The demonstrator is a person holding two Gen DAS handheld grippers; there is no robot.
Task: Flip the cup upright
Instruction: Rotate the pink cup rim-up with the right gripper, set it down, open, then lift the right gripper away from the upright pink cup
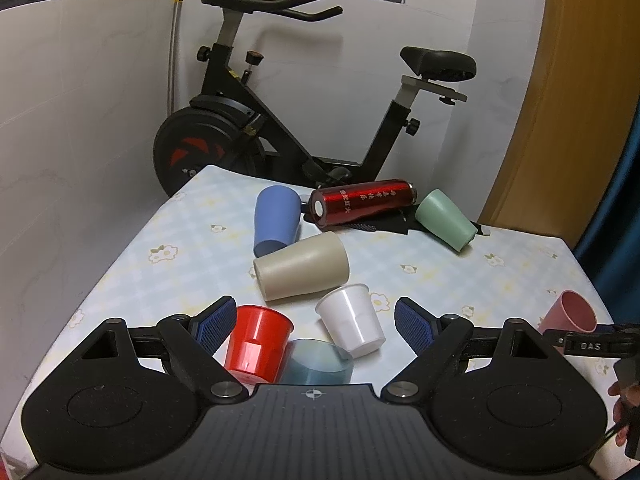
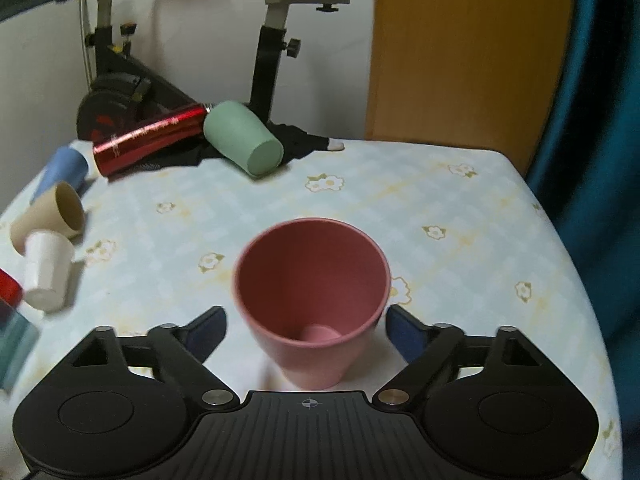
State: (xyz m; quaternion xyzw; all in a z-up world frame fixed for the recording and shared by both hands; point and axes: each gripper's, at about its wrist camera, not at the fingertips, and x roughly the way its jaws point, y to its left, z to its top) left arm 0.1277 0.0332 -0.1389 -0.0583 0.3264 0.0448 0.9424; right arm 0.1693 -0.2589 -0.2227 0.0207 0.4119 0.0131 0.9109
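A pink cup (image 2: 312, 304) stands upright on the table between the open fingers of my right gripper (image 2: 306, 330), which do not touch it; it also shows in the left wrist view (image 1: 568, 316). My left gripper (image 1: 316, 320) is open and empty above a red cup (image 1: 256, 340), a clear blue cup (image 1: 320, 366) and a white cup (image 1: 352, 322). A beige cup (image 1: 302, 266), a blue cup (image 1: 276, 220) and a green cup (image 1: 446, 220) lie on their sides farther back.
A red metal bottle (image 1: 362, 202) lies on a black cloth (image 1: 384, 226) at the table's far edge. An exercise bike (image 1: 248, 120) stands behind the table. A wooden panel (image 2: 460, 52) and a blue curtain (image 2: 600, 120) are at the right.
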